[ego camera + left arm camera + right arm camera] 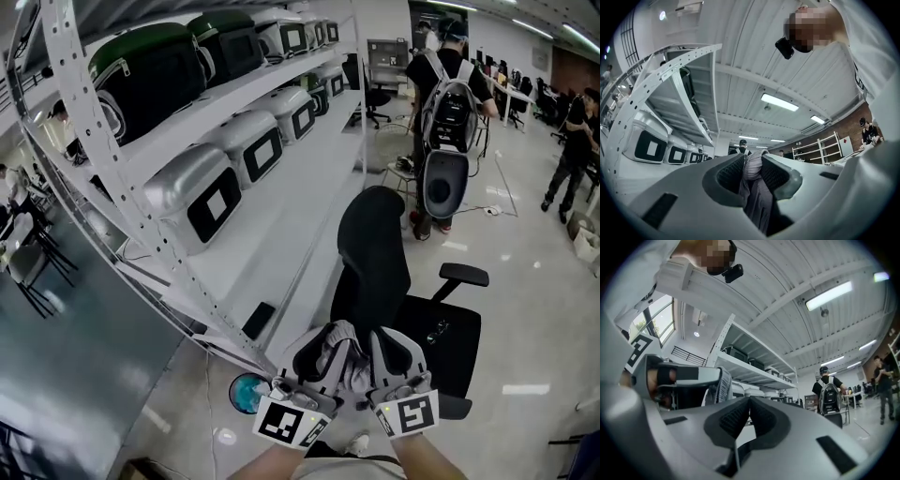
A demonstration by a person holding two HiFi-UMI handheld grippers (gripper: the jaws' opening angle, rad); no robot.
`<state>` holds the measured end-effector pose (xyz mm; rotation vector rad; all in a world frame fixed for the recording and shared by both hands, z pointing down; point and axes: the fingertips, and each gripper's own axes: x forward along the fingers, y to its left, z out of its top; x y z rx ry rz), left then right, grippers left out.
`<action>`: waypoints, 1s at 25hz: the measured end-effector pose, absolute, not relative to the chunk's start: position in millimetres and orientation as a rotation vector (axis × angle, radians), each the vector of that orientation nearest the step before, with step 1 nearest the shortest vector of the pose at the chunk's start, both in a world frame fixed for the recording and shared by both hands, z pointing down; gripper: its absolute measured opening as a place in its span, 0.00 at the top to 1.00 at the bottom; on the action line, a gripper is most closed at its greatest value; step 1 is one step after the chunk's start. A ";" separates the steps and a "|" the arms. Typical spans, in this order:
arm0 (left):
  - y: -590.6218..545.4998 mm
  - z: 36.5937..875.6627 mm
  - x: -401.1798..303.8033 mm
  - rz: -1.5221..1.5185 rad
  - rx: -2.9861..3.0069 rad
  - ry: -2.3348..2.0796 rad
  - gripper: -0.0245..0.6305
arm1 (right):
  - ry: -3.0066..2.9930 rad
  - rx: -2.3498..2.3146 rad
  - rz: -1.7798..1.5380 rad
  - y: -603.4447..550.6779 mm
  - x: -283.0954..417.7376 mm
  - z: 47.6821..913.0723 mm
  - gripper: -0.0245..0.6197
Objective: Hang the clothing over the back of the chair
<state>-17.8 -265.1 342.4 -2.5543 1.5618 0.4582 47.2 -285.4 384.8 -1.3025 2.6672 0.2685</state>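
Observation:
A black office chair stands just ahead of me, its tall back (373, 244) upright over the seat (448, 342). A grey piece of clothing (352, 364) is bunched between my two grippers, low in the head view and in front of the chair back. My left gripper (336, 330) is shut on a ribbed grey fold of the clothing (757, 201), which fills the gap between its pads (731, 174). My right gripper (386, 334) is beside it, jaws together on a thin edge of the clothing (737, 456). The left gripper (679, 380) also shows in the right gripper view.
A white metal rack (281, 216) with grey and green hard cases runs along the left. A round blue object (248, 394) lies on the floor by its foot. A person with a backpack (448, 112) stands beyond the chair, with others at the far right.

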 end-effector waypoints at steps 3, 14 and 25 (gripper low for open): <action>-283.6 339.7 -14.4 0.460 -2.560 1.547 0.80 | 2.672 -1.300 0.243 -298.9 47.6 391.3 0.94; -379.2 295.7 -11.9 0.452 -2.538 1.378 0.80 | 2.682 -1.361 0.287 -331.3 44.3 389.5 0.94; -531.9 209.6 -27.1 0.276 -2.454 1.285 0.80 | 2.631 -1.444 0.326 -359.5 50.7 375.4 0.94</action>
